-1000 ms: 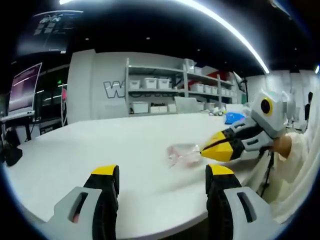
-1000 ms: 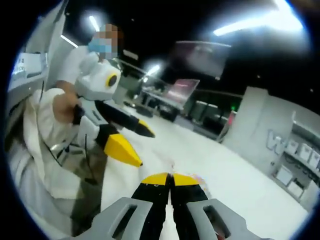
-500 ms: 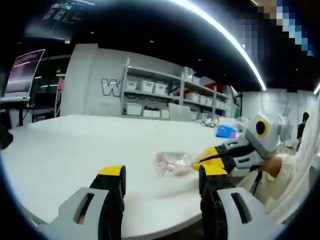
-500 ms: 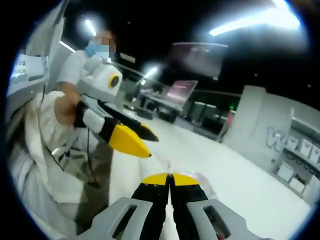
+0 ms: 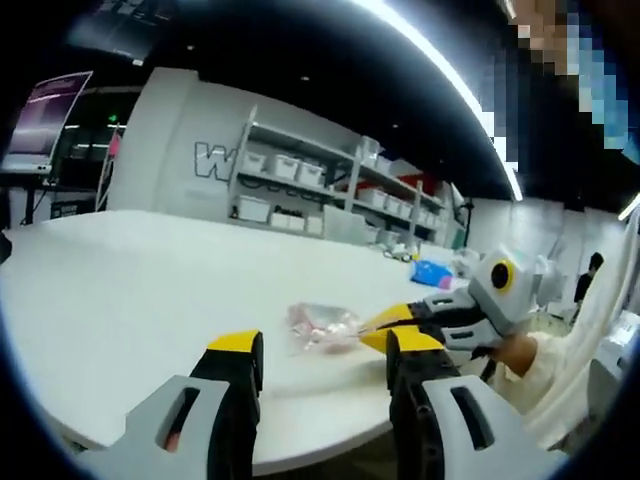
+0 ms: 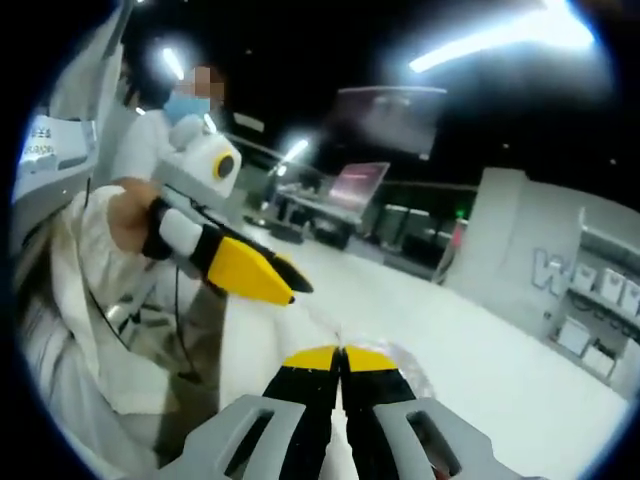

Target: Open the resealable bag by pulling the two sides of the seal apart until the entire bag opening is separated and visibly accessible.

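While lying flat, the bag [image 5: 322, 326] meets the right hand-held gripper [image 5: 375, 330].

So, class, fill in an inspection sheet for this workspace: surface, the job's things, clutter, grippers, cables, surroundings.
Surface: white table, bare near the left gripper.
Job's things: clear resealable bag with pinkish contents lying on the table; whether the seal is open cannot be told.
Clutter: blue item at the far edge.
Grippers: left gripper open, short of the bag; right gripper shut at the bag's edge.
Cables: nothing seen.
Surroundings: shelving with white bins, screen, ceiling light strip.
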The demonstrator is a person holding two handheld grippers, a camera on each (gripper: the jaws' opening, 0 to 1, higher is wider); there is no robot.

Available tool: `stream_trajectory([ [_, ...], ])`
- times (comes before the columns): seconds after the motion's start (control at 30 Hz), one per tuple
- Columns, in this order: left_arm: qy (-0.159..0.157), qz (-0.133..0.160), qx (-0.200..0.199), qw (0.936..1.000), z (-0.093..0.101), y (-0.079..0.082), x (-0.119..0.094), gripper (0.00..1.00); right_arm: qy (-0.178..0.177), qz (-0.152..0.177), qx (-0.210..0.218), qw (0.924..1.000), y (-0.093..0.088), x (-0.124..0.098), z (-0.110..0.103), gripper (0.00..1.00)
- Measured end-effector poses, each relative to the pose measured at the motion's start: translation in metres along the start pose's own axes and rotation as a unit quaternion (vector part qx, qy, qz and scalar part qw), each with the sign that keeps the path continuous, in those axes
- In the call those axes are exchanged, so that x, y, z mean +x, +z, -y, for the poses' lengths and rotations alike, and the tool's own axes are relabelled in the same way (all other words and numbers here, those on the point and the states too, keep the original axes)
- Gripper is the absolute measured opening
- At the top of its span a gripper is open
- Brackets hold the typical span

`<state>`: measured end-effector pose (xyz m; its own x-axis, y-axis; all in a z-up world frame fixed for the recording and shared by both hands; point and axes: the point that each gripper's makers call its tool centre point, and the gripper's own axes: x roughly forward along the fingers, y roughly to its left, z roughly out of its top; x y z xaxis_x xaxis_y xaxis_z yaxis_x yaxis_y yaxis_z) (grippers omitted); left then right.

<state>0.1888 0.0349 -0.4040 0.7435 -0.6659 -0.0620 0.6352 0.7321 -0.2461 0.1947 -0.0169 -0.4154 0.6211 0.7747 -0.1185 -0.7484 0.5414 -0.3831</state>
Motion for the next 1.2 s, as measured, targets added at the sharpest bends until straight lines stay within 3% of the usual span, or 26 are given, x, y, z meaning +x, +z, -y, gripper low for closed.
stream_trajectory([
  [0.37,-0.040,-0.019,-0.077,0.9960,0.012,-0.010,0.000,0.44,-0.007,0.011,0.006,0.9999,0.001,-0.003,0.002,0.00],
  [0.47,-0.045,-0.030,-0.093,0.9941,0.014,-0.014,0.001,0.37,-0.007,0.013,0.004,0.9999,0.002,-0.003,0.001,0.00],
  [0.53,-0.066,-0.037,-0.120,0.9899,0.022,-0.016,0.001,0.30,-0.007,0.013,-0.001,0.9999,0.002,-0.003,0.000,0.00],
  [0.63,-0.080,-0.018,-0.170,0.9819,0.024,-0.009,0.003,0.30,-0.007,0.015,-0.003,0.9999,0.002,-0.004,0.000,0.00],
  [0.7,-0.094,0.001,-0.223,0.9704,0.024,-0.003,0.004,0.31,-0.008,0.018,-0.002,0.9998,0.004,-0.005,0.000,0.00],
  [0.73,-0.099,0.018,-0.257,0.9611,0.023,0.002,0.005,0.33,-0.009,0.021,-0.001,0.9997,0.004,-0.005,0.000,0.00],
  [0.77,-0.103,0.019,-0.294,0.9502,0.024,0.002,0.004,0.35,-0.009,0.022,0.000,0.9997,0.005,-0.005,0.001,0.00],
  [0.83,-0.109,0.036,-0.373,0.9207,0.018,0.005,0.003,0.33,-0.011,0.025,-0.002,0.9996,0.006,-0.006,0.000,0.00],
  [0.87,-0.111,0.044,-0.398,0.9094,0.016,0.006,0.002,0.32,-0.011,0.025,-0.004,0.9996,0.006,-0.005,0.000,0.00],
  [0.9,-0.101,0.051,-0.401,0.9091,0.010,0.005,0.001,0.31,-0.011,0.025,-0.007,0.9996,0.006,-0.005,-0.001,0.00],
  [0.97,-0.081,0.040,-0.379,0.9209,0.002,-0.002,0.000,0.26,-0.011,0.024,-0.012,0.9996,0.006,-0.004,-0.002,0.00],
  [1.2,-0.093,0.018,-0.388,0.9166,0.009,-0.007,-0.004,0.20,-0.010,0.025,-0.013,0.9996,0.008,-0.002,-0.003,0.00],
])
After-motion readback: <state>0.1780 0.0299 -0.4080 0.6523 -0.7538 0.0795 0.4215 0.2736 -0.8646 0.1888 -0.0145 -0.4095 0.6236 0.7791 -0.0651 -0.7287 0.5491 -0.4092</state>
